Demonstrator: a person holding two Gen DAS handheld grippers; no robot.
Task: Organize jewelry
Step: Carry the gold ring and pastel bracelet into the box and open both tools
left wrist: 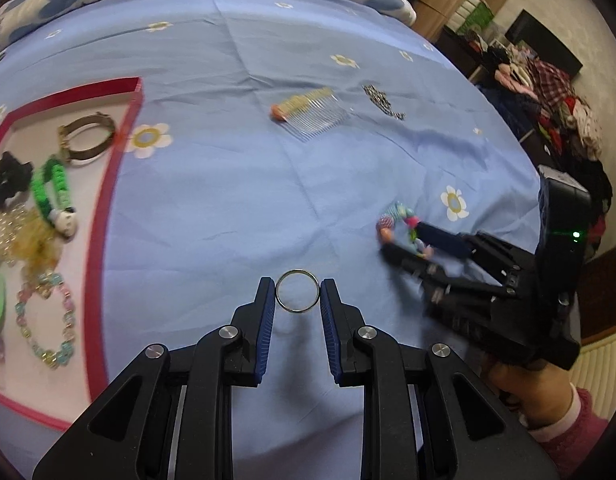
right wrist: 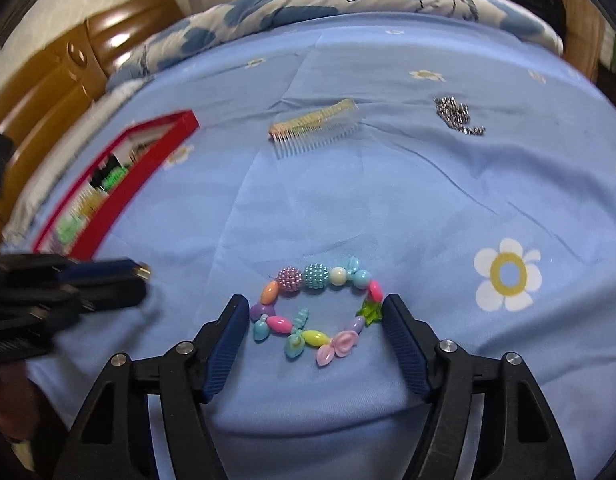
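Note:
My left gripper (left wrist: 297, 298) is shut on a thin metal ring (left wrist: 297, 271), which it holds upright just above the blue flowered bed sheet (left wrist: 236, 200). In the right wrist view the left gripper (right wrist: 136, 280) shows blurred at the left edge. A colourful beaded bracelet (right wrist: 316, 276) lies flat on the sheet between the blue pads of my right gripper (right wrist: 314, 312), which stands open around it. The pads sit close to its sides without pressing on it. From the left wrist view the right gripper (left wrist: 404, 246) and the bracelet (left wrist: 396, 216) appear at the right.
A red-rimmed tray (left wrist: 104, 208) at the left holds several bracelets and hair ties; it also shows as the tray (right wrist: 148, 168). A hair comb (left wrist: 308, 114) and a silver chain (left wrist: 382, 102) lie farther back. A pillow lies behind, and clothes are piled beyond the bed's right edge.

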